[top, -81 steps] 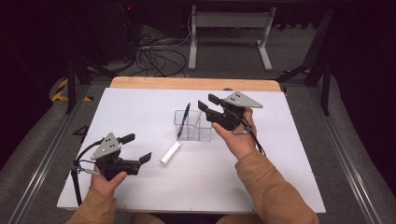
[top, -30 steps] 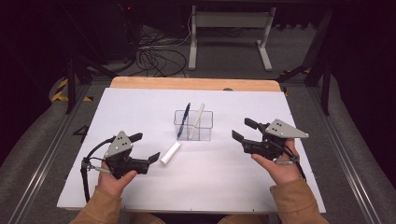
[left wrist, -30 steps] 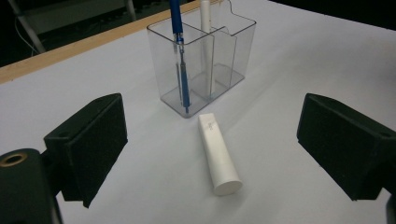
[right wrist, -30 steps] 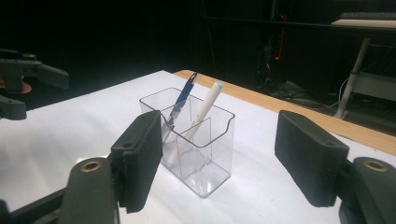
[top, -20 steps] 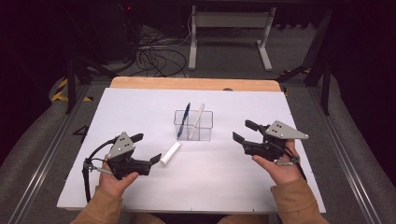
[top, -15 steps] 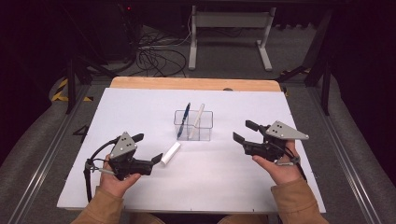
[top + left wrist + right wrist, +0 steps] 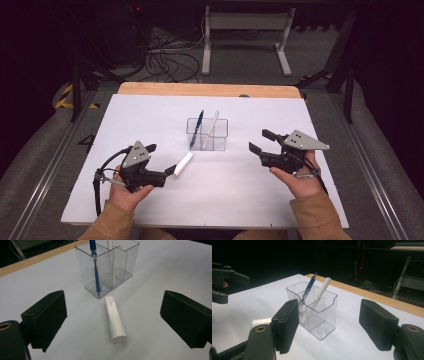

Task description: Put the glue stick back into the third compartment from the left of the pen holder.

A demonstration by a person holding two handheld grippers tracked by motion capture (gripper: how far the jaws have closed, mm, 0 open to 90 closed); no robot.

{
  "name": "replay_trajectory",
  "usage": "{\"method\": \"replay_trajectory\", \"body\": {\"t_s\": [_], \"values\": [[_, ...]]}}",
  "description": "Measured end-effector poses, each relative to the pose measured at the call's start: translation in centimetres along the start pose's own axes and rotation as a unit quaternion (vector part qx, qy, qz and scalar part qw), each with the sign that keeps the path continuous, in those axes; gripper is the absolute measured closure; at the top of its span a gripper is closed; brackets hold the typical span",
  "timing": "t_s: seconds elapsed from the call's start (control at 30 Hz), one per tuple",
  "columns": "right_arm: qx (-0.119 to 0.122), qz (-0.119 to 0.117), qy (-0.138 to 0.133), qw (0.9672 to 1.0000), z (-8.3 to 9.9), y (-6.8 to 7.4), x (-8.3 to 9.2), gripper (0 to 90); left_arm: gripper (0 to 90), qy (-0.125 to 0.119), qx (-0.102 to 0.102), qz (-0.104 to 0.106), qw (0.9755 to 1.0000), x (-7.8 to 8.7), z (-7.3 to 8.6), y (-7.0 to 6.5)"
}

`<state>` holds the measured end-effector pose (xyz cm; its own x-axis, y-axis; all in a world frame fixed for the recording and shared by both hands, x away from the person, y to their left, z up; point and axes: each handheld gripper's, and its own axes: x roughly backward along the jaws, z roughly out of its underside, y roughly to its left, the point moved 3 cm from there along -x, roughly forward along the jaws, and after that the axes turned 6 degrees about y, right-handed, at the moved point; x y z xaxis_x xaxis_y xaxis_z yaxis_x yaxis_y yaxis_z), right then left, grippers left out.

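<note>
I am holding the left gripper [image 7: 172, 169] low over the near left part of the white table [image 7: 240, 195], and it is pointing at the white tube [image 7: 183, 163] lying flat there. In the left gripper view its jaws are standing wide apart with nothing pressed between them; the tube [image 7: 115, 319] is lying on the table ahead, in line with the gap, its flat round end toward me and its other end pointing at the clear holder [image 7: 110, 265]. From above, the near end of the tube is lying just beside the gripper's tips; I cannot tell whether they are touching it.

The tube is lying just in front of the clear holder [image 7: 207, 134], near its left corner but apart from it. The holder is standing upright around the middle of the table and is split into compartments. A blue pen [image 7: 197, 128] is leaning in the left one and a white pen [image 7: 210, 129] is leaning in the one beside it, both tips down.

I am holding the right gripper [image 7: 259, 141] above the table to the right of the holder, well apart from the tube, pointing toward the holder. In the right gripper view its jaws are standing apart and holding nothing; the holder [image 7: 315, 312] is showing between them farther off, with the blue pen [image 7: 308, 293] and white pen [image 7: 318, 298] inside, and one end of the tube [image 7: 261, 321] is peeking out behind the left jaw.
</note>
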<state>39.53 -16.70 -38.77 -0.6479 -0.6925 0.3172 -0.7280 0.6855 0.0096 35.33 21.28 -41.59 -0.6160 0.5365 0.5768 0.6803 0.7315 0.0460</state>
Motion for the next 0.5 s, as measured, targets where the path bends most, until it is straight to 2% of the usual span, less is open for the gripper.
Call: {"method": "replay_trajectory", "body": {"t_s": [0.3, 0.5], "values": [[0.000, -0.001, 0.002, 1.0000, 0.1, 0.1, -0.1, 32.8, 10.3, 0.038, 0.023, -0.002, 0.9990, -1.0, -0.3, 0.1], [-0.001, 0.000, 0.004, 1.0000, 0.1, 0.0, -0.1, 32.9, 11.3, 0.064, 0.027, -0.001, 0.9976, -1.9, -0.4, 0.1]]}}
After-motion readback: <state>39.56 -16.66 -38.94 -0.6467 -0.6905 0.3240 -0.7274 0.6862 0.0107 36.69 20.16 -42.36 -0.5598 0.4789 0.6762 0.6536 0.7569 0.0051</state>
